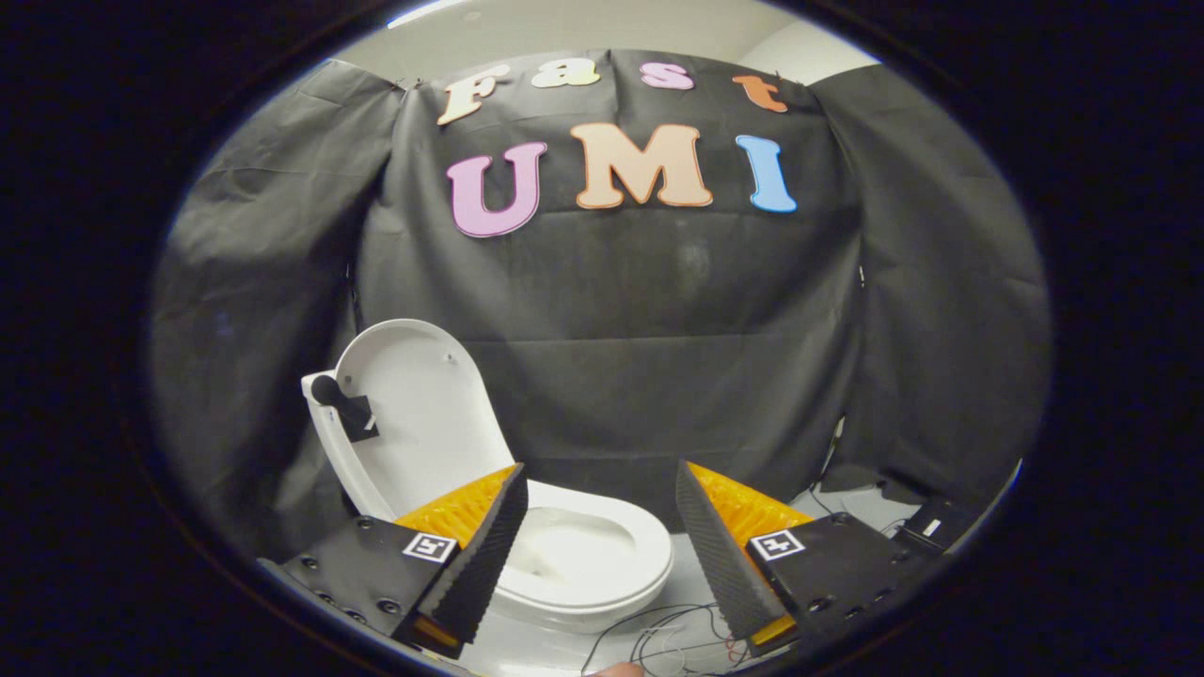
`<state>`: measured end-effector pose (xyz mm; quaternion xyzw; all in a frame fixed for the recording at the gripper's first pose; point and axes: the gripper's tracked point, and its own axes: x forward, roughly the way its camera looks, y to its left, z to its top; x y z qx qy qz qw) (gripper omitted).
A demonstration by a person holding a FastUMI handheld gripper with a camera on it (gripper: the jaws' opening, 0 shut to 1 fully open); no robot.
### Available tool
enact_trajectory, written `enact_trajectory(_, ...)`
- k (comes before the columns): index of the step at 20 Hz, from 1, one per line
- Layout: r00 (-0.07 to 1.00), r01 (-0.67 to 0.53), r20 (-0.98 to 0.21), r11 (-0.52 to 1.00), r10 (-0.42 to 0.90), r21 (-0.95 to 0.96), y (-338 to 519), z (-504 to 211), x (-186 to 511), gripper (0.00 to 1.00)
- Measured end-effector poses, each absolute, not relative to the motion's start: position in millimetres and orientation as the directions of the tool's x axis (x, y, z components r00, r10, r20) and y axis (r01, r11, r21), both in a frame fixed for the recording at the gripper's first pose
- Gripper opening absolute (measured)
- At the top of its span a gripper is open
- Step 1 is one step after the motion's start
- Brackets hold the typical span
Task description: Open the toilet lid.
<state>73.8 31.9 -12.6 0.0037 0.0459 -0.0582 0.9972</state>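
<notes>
One toilet [564, 555] observed, white, standing on the pale floor [564, 649] in front of the black cloth wall [658, 357]. It sits ahead of the gripper [597, 531], offset toward the left finger, whose tip overlaps the bowl's near left side in the view.

One toilet lid [414, 414] observed. It is raised, standing close to upright and leaning back toward the cloth wall, with its pale inner face turned toward the camera. One seat ring [602, 564] lies flat on the bowl, uncovered, and the bowl opening is exposed. One small black fitting [343, 409] is fixed on the lid's left edge near its top; its nature cannot be determined.

Jaws: released, standing wide apart. Nothing is between them except the open view to the seat ring and the floor. Two fingers [480, 555] counted, each with a dark ribbed inner pad and an orange body behind it. Neither finger touches the lid; the lid stands beyond and above the left finger. Two square black-and-white markers [430, 546] counted, one on each finger mount.

Several thin wires [658, 635] lie loose on the floor between the fingers, just short of the bowl. One dark box [926, 527] sits on the floor beyond the right finger, by the foot of the cloth.
</notes>
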Motion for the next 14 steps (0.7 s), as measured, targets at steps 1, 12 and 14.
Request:
enact_trajectory(1, 0.989, 0.120, -0.083, 0.993, -0.119, 0.001, 30.8, -10.3, 72.9, 0.97)
enact_trajectory(12, 0.990, 0.104, -0.095, 0.994, -0.105, -0.017, 29.2, -10.1, 78.0, 0.97)
enact_trajectory(14, 0.990, 0.106, -0.095, 0.994, -0.107, -0.018, 26.6, -10.8, 78.8, 0.97)
